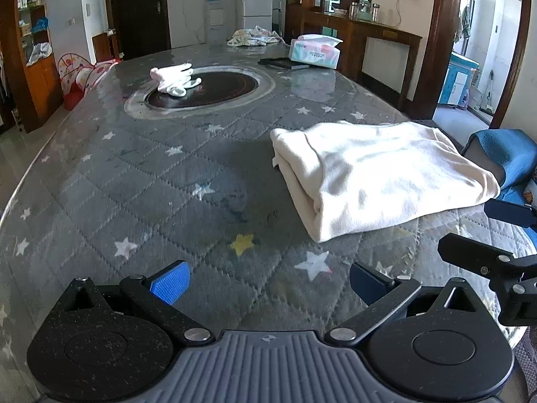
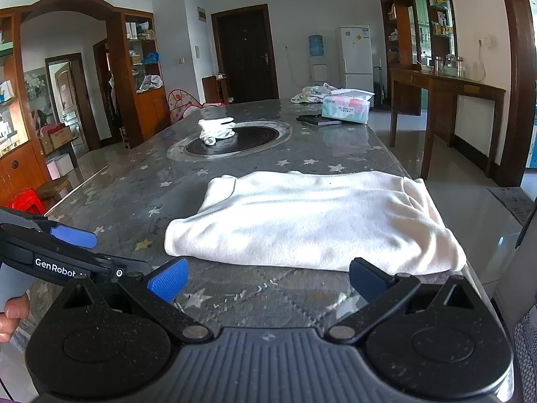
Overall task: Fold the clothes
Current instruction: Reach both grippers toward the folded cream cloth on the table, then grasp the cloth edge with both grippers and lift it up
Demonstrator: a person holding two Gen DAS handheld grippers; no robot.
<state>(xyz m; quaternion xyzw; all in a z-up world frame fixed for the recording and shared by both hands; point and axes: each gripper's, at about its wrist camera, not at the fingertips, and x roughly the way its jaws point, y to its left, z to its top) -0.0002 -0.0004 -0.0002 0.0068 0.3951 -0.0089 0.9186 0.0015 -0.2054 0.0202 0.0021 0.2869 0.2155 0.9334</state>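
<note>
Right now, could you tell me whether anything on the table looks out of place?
The white gloves lie on the dark round hob in the table's middle, an odd spot. The folded cream garment looks tidy.

My long table with a grey star-print quilted cover [image 1: 141,181] bears a folded cream fleece garment [image 1: 379,171], white gloves [image 1: 174,79], a tissue box [image 1: 315,52], a flat black case [image 1: 283,63] and a crumpled patterned cloth [image 1: 253,37].

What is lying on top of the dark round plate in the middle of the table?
A pair of white gloves lies bunched on the round plate, over its left part. The plate surface beneath them is covered, so anything there cannot be seen.
</note>
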